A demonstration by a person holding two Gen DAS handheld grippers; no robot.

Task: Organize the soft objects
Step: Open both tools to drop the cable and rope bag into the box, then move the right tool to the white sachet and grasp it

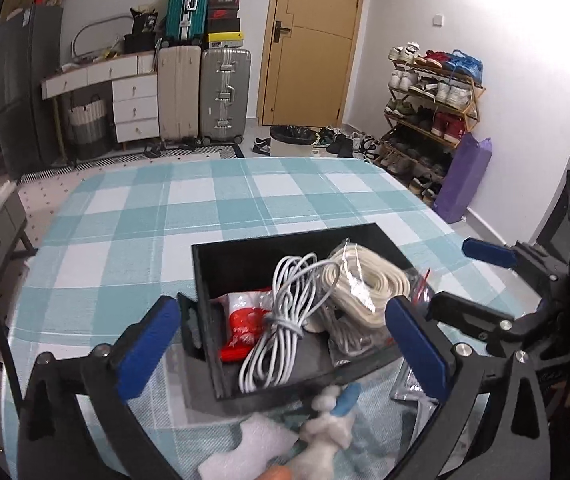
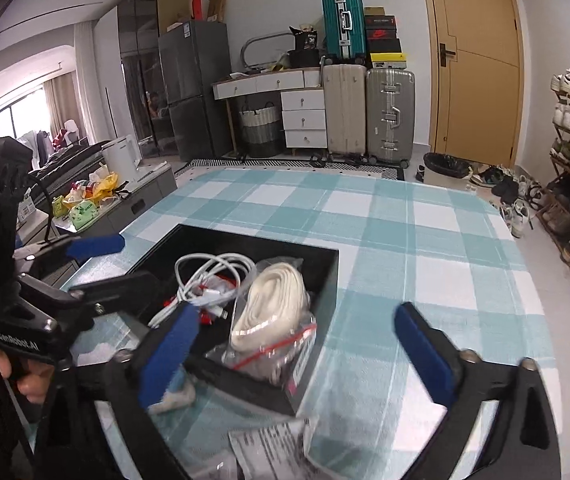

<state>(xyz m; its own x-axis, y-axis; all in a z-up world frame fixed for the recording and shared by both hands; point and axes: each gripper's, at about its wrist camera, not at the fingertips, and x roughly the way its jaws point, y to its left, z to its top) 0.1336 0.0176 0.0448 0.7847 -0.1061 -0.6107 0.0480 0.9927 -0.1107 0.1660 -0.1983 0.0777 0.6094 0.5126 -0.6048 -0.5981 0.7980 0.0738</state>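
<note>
A black box (image 1: 245,248) (image 2: 325,280) sits on the checked tablecloth. It holds a coiled white cable (image 1: 281,320) (image 2: 209,276), a bagged white rope coil (image 1: 369,284) (image 2: 269,300) and a red-and-white packet (image 1: 245,324). My left gripper (image 1: 281,344) is open over the box's near edge. A small white-and-blue plush toy (image 1: 329,428) and a white foam piece (image 1: 245,448) lie below it. My right gripper (image 2: 301,348) is open at the box's right corner; it shows in the left wrist view (image 1: 457,276) too.
A clear bag with printed paper (image 2: 273,448) lies at the table's near edge. The checked tablecloth (image 1: 205,200) stretches beyond the box. Suitcases (image 1: 205,92), a door, a shoe rack (image 1: 433,112) and a bin stand behind.
</note>
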